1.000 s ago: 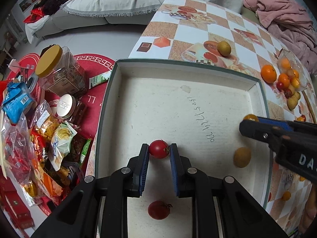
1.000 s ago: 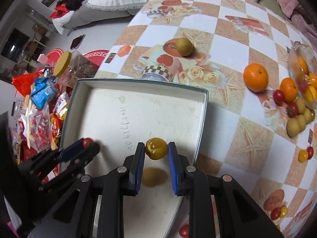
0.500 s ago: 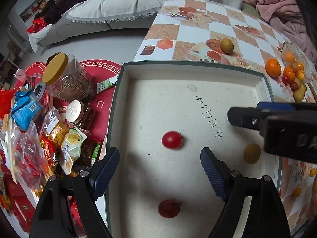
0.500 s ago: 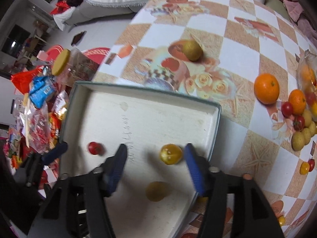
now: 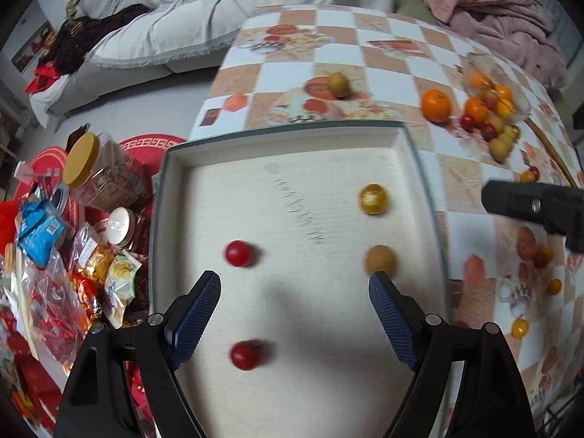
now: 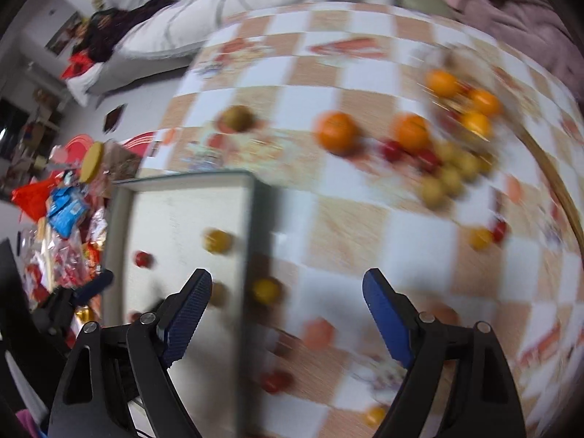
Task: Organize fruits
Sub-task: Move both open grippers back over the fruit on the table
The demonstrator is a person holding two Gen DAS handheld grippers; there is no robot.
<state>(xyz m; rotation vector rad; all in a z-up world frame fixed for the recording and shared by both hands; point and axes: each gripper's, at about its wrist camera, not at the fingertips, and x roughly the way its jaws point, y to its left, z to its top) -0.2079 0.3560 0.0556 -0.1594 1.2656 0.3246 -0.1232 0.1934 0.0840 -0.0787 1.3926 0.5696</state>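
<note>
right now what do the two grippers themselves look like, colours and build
Both look alike. The left gripper has a black angular plastic frame with triangular cut-outs, silver screws at the joints, and two fingers faced with dark blue cross-hatched pads. The right gripper shows the same black frame, silver screws and blue textured pads. No cables, sleeves or readable markings show.

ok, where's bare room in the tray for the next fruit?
Tray has four fruits. Free: the far strip beyond the yellow tomato, and the centre between the red tomatoes and the brown fruit. Crowded: the tablecloth by the orange and the fruit pile beside it.
</note>
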